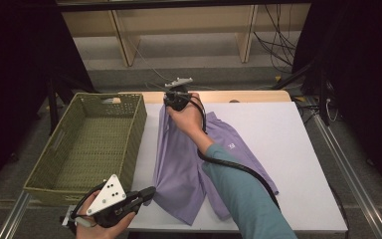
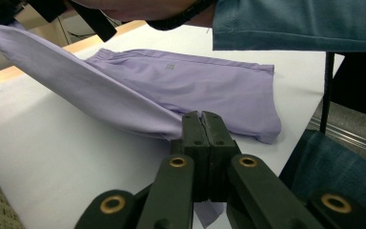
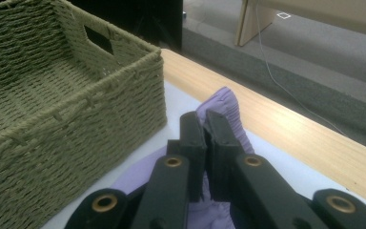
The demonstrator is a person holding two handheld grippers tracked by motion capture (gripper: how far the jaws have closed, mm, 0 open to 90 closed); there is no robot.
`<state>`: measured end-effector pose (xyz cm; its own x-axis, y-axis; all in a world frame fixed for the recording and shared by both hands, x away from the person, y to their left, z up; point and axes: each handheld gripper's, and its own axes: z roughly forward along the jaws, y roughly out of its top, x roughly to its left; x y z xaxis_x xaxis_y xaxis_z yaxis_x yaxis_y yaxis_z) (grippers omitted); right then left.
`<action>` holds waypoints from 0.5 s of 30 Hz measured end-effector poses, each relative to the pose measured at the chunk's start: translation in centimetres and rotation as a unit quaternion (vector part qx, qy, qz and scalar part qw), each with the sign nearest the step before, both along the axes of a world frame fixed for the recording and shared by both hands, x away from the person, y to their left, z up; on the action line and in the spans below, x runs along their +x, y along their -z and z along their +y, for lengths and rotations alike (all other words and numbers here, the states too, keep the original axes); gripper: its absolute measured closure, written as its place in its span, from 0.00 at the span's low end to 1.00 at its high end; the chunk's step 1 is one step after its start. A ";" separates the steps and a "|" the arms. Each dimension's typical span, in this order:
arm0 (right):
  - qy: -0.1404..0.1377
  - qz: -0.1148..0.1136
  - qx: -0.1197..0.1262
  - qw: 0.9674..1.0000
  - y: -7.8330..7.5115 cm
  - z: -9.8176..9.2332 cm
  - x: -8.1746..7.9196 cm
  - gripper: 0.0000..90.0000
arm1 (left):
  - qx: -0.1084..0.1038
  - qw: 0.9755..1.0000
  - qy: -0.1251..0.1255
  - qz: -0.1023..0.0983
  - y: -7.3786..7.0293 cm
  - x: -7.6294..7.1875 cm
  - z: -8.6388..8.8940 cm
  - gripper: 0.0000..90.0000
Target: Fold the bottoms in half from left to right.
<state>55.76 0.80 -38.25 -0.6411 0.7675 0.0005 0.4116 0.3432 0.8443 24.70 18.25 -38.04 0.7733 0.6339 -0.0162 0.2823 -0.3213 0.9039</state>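
Note:
Lilac shorts [image 1: 189, 164] lie on the white table top [image 1: 288, 149], one leg stretched between my two grippers. My left gripper [image 1: 148, 193] sits at the near left table edge, shut on the leg's hem [image 2: 171, 129]. At the far edge of the table my right gripper [image 1: 171, 102] is shut on the elastic waistband [image 3: 224, 107], holding it a little off the table. The other leg [image 2: 209, 90] lies flat with a small white logo [image 1: 232, 145]. A teal sleeve [image 1: 243, 194] crosses over the shorts.
A green woven basket [image 1: 49, 172] stands left of the table, close beside the shorts; its inside holds nothing. A wooden strip [image 1: 248, 95] runs along the table's far edge. Black cables [image 1: 238, 169] trail from the grippers.

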 end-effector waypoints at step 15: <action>-0.005 -0.006 0.001 1.000 -0.5 0.8 0.0 0.97 | -0.003 1.000 -0.004 -0.003 -0.6 -0.1 0.7 0.99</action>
<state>55.78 1.56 -37.71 -0.6490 0.7608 -0.0060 0.3972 0.3454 0.8503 24.61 18.92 -37.45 0.7687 0.6394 -0.0152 0.2785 -0.3132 0.9079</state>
